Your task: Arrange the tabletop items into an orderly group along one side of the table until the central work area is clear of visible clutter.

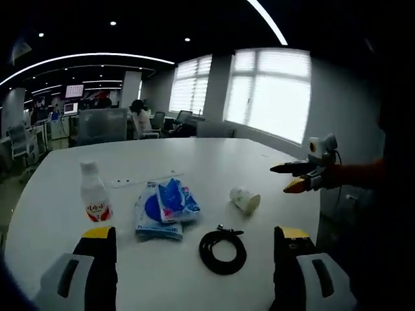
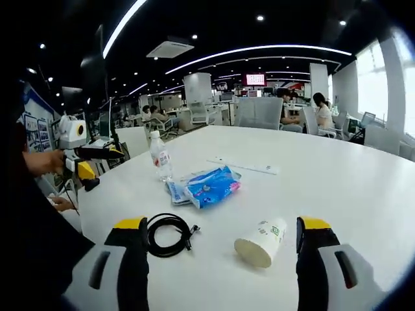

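Both my claws gape empty, left gripper (image 1: 194,249) and right gripper (image 2: 220,249). Mid-table lie the tipped paper cup (image 2: 260,242), coiled black cable (image 2: 168,234), blue tissue packs (image 2: 207,184) and upright drink bottle (image 2: 160,156); a clumsy nudge could roll the cup away or topple the bottle

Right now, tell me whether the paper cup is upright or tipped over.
Tipped over. The cup lies on its side on the table, its open mouth facing sideways rather than up.
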The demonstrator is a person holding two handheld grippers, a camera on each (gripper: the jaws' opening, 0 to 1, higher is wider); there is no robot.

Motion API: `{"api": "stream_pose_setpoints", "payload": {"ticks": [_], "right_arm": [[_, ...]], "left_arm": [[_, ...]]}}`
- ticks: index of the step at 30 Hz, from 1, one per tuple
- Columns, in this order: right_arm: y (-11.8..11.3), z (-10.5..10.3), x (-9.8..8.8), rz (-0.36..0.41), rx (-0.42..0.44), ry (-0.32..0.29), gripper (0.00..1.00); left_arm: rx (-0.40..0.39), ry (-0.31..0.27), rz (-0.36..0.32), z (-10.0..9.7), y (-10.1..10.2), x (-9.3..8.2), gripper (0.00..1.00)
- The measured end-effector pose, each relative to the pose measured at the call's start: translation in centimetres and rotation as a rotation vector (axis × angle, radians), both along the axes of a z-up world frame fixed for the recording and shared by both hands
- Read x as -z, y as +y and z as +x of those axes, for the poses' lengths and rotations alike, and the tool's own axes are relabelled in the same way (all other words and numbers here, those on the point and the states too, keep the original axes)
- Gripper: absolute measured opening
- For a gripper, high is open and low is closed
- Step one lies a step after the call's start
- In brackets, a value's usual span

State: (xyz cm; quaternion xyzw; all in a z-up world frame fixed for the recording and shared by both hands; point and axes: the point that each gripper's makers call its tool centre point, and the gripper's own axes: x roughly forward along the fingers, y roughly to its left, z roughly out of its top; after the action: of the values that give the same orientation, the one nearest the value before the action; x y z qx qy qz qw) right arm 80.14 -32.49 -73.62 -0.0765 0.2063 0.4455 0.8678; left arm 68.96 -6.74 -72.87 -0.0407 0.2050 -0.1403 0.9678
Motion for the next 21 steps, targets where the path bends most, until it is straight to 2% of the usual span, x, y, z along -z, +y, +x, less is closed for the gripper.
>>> {"api": "stream_pose_setpoints", "payload": {"ticks": [13,21], "right_arm": [[-0.2,-0.9,0.0,-0.008,-0.013,0.013,0.99],[-0.8,-1.1,0.0,-0.023,-0.013,0.018,1.0]], "left_arm": [[0.003,-0.007,0.028,-0.2,-0.3,-0.4,1.0],[-0.016,0.002,0.028,-0.2,-0.5,-0.3,1.0]]}}
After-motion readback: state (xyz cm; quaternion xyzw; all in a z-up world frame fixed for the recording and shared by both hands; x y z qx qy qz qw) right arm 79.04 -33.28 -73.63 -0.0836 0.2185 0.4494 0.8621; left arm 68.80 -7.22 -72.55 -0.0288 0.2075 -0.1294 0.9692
